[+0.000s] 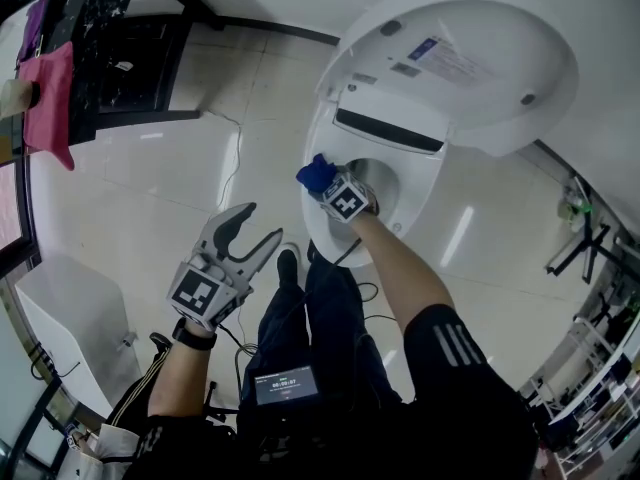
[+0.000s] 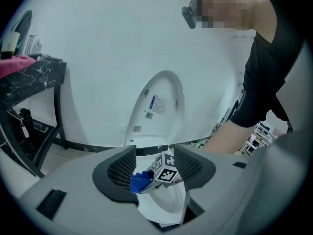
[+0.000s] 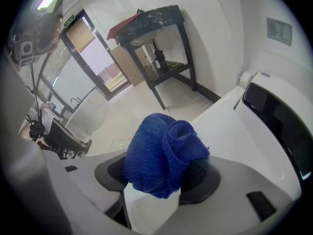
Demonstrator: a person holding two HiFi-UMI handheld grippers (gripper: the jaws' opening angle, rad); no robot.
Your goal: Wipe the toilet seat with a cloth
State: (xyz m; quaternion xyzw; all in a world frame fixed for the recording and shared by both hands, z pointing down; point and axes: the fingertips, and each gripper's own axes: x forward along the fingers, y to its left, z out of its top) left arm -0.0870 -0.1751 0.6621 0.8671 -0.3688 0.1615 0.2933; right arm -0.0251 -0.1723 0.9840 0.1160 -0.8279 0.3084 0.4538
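The white toilet has its lid (image 1: 470, 58) raised, and the seat (image 1: 422, 203) rings the bowl below it. A bunched blue cloth (image 1: 316, 173) rests against the seat's left rim, held by my right gripper (image 1: 330, 186), which is shut on it. In the right gripper view the blue cloth (image 3: 164, 158) fills the gap between the jaws, with the toilet seat (image 3: 230, 131) just beyond. My left gripper (image 1: 262, 224) hangs open over the floor to the left of the toilet. Through its empty jaws the left gripper view shows the cloth (image 2: 139, 181) and the lid (image 2: 156, 106).
A black stand (image 1: 110, 48) with a pink cloth (image 1: 50, 93) over its edge is at the far left. A white bin (image 1: 70, 318) stands at the lower left. A thin cable (image 1: 232, 158) lies on the tiled floor. Shelving (image 1: 600, 368) fills the right edge.
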